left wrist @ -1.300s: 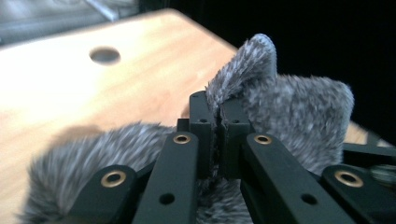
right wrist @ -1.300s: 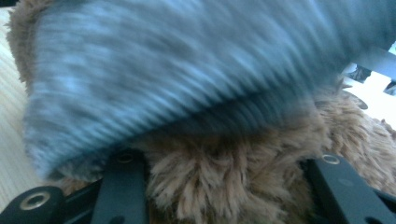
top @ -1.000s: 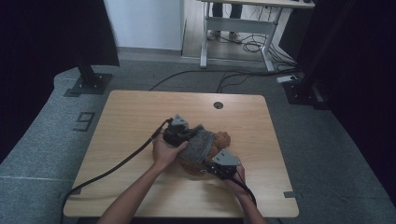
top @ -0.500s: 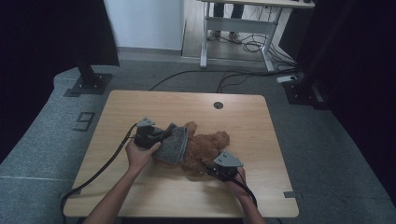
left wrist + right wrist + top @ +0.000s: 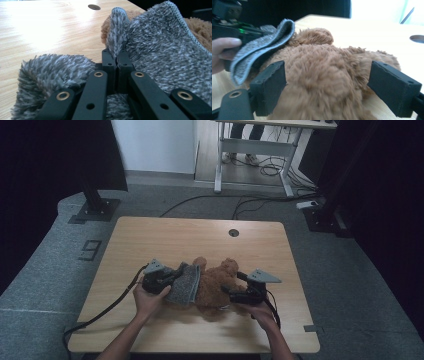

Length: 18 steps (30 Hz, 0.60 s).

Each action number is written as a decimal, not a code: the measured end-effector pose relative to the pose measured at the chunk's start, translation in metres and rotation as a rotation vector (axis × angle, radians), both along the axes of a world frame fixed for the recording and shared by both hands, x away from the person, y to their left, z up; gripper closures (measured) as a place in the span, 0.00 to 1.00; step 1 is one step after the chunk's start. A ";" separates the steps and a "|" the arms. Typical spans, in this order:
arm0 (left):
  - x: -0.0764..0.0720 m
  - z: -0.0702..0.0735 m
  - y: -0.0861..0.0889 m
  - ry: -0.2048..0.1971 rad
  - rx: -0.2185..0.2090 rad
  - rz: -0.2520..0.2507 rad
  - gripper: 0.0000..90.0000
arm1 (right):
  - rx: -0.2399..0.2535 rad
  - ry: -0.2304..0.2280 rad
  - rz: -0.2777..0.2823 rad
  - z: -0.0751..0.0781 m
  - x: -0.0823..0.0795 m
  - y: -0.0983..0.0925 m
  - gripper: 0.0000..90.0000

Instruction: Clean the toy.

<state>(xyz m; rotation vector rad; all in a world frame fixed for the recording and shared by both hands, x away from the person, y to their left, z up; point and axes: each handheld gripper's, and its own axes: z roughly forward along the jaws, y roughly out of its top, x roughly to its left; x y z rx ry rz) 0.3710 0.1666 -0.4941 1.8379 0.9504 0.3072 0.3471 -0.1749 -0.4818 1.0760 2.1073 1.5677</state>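
Observation:
A brown teddy bear [image 5: 216, 284] lies on the wooden table [image 5: 165, 240], near its front middle. A grey fuzzy cloth [image 5: 184, 284] hangs over the bear's left end. My left gripper [image 5: 172, 276] is shut on a fold of that cloth [image 5: 155, 55], pinched between its fingertips [image 5: 116, 58]. From the right, my right gripper [image 5: 229, 293] reaches the bear [image 5: 324, 65]. Its jaws have just been opening and now stand wide on either side of the plush body [image 5: 328, 75]. The left hand and the cloth [image 5: 259, 47] show beyond the bear.
A round cable hole [image 5: 233, 232] sits near the table's far edge. The left gripper's cable [image 5: 107, 307] trails over the front left edge. Black stand bases [image 5: 95, 210] and floor cables [image 5: 240, 202] lie beyond the table.
My left gripper has moved left with the grey cloth, uncovering most of the bear. My right gripper's jaws have spread apart around the bear and the hand has risen slightly.

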 end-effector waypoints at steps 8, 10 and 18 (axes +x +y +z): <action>-0.004 -0.003 0.004 -0.013 -0.019 0.002 0.97 | -0.085 0.152 0.048 -0.017 0.027 0.032 0.22; -0.005 -0.003 0.004 -0.008 -0.019 -0.002 0.97 | -0.086 0.150 0.057 -0.019 0.026 0.033 0.32; 0.006 0.015 0.000 0.001 -0.014 0.002 0.96 | -0.120 0.054 0.021 -0.020 0.016 0.032 0.63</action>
